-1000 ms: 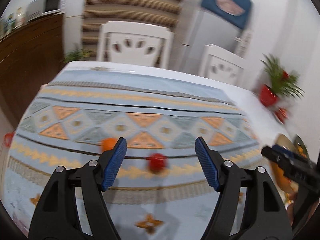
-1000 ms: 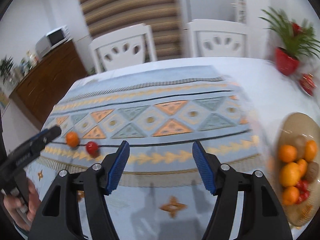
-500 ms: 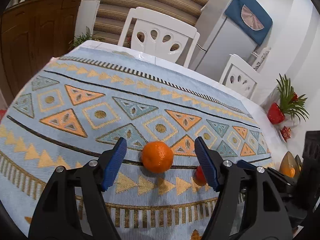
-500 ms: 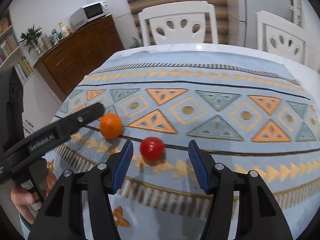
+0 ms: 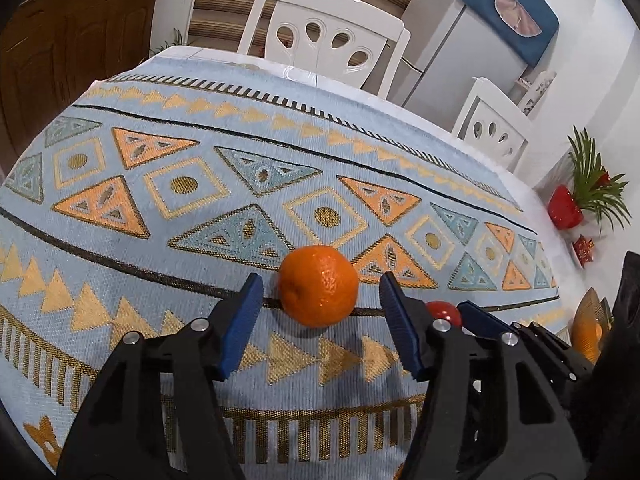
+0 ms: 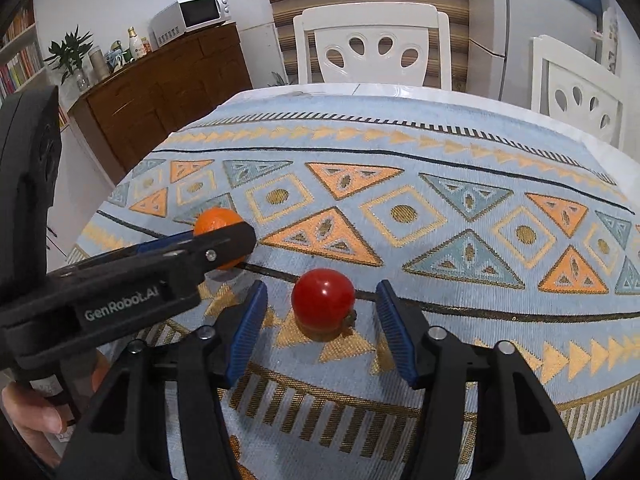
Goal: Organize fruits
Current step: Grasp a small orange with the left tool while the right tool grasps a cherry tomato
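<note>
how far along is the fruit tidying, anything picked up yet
Nothing is picked up yet. Some fruit already sits in the dish at the table's right edge. In hand: the open left gripper straddles the orange, and the open right gripper straddles the red tomato; both fruits rest on the tablecloth. Left: gripping and moving both.

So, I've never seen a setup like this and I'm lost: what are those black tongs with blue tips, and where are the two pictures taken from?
They are hand-held grippers, one in each of a person's hands; each carries a camera looking along its two fingers. In the left camera's picture, the left gripper stands open around an orange. In the right camera's picture, the right gripper stands open around a small red fruit. Both fruits rest on the patterned tablecloth; nothing is gripped yet.
</note>
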